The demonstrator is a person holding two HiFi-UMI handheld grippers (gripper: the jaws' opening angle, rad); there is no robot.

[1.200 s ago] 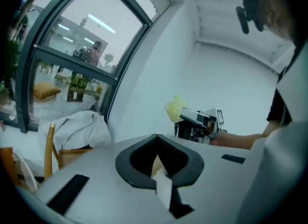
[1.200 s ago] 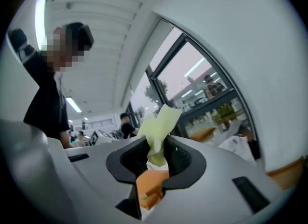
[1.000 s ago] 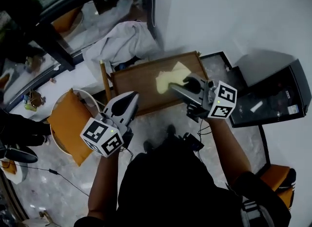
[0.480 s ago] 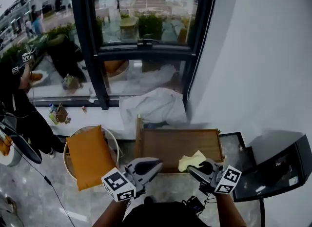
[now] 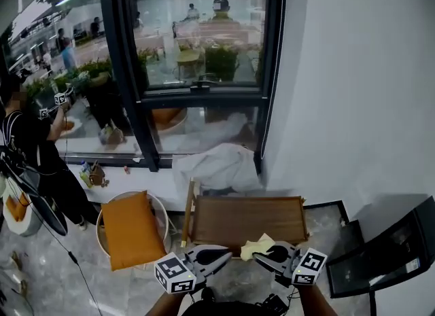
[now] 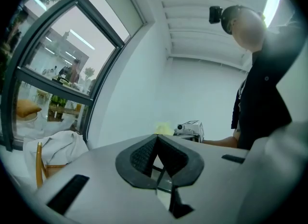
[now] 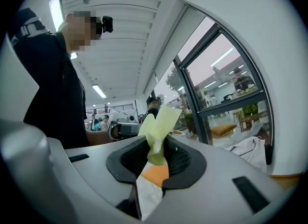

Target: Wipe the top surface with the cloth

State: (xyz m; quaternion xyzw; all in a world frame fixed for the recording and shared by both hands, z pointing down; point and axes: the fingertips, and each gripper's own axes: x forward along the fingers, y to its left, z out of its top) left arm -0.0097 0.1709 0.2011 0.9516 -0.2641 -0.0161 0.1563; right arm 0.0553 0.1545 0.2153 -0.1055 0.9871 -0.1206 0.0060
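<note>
The left gripper [image 5: 226, 254] is held low in the head view, just short of the near edge of the brown rectangular wooden table top with a raised rim [image 5: 246, 200]. Its dark ribbed pads [image 6: 142, 154] meet at the tips and nothing lies between them. The right gripper [image 5: 257, 257] is beside it, to its right, with both tips pointing inward toward each other. Its jaws are clamped on the pale yellow cloth [image 7: 161, 121]. A folded strip of the cloth stands up out of the pads, and a short tail hangs below them. In the head view the cloth sits over the near edge of the table top, right of its middle. Whether it touches the wood cannot be determined. Both gripper views look upward toward the ceiling and the window. The centre of the table top shows bare wood. A heap of white fabric [image 5: 216, 166] lies past the far edge of the table, against the black-framed window [image 5: 126, 70]. An orange cushion [image 5: 129, 230] rests on a round white stool [image 5: 160, 206] off the left edge of the table. A black box-shaped unit [image 5: 395, 248] stands on the floor off the right edge. A person in dark clothing [image 5: 35, 165] stands at the far left of the head view.
</note>
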